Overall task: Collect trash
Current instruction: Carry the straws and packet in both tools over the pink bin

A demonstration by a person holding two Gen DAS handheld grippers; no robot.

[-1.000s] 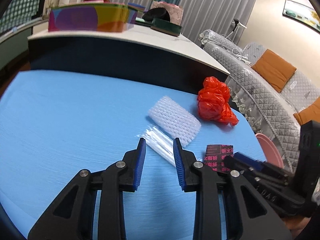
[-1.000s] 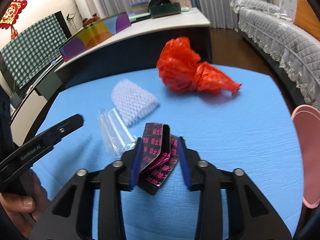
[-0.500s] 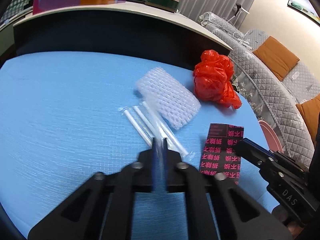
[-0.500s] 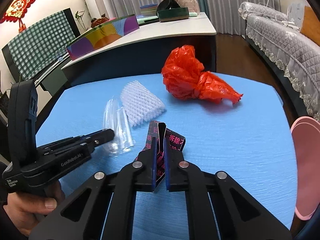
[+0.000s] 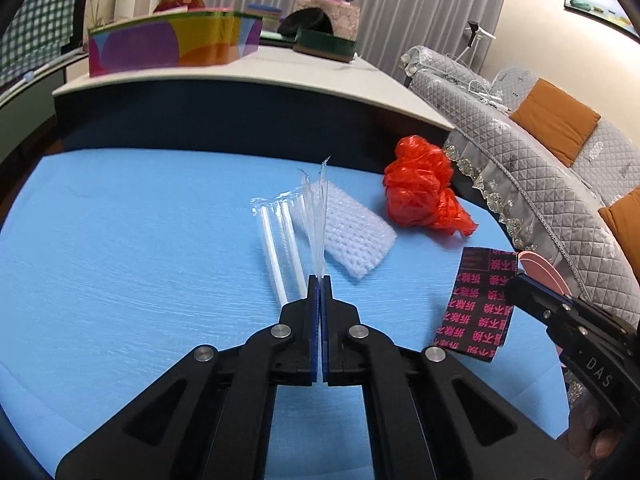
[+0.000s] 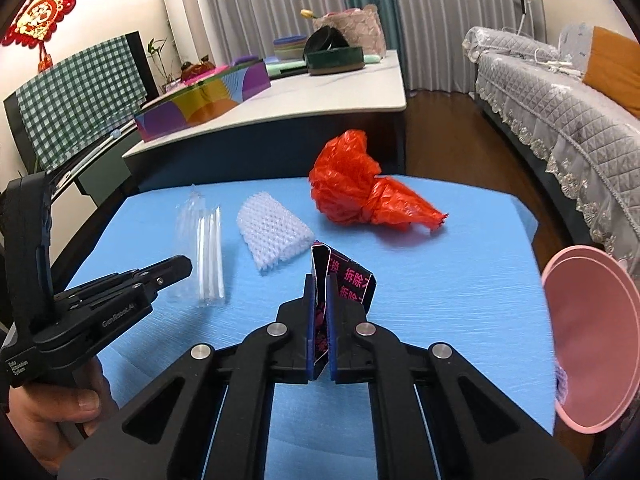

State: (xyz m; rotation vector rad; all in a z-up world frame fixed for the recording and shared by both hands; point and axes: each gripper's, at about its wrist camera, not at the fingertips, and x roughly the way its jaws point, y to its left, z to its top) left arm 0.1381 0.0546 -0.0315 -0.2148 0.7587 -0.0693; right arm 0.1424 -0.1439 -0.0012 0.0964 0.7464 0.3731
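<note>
My left gripper [image 5: 320, 278] is shut on the edge of a clear plastic wrapper with white straws [image 5: 288, 240], which hangs lifted off the blue table [image 5: 120, 260]. In the right wrist view the same wrapper [image 6: 206, 252] shows beside the left gripper [image 6: 184, 268]. My right gripper [image 6: 319, 278] is shut on a black wrapper with pink print [image 6: 352, 284], folded between the pads; it also appears in the left wrist view [image 5: 478, 300]. A white foam net [image 5: 352, 236] [image 6: 272, 236] and a crumpled red plastic bag [image 5: 424, 196] [image 6: 360, 196] lie on the table.
A pink round bin [image 6: 592, 340] stands off the table's right edge. Behind the blue table is a long white counter [image 5: 280, 76] with a colourful box [image 5: 168, 40] and tins. A grey quilted sofa [image 5: 540, 184] runs along the right.
Both grippers went from open to shut, the left on the clear straw wrapper, the right on the black wrapper. Both wrappers are now lifted slightly off the table.
</note>
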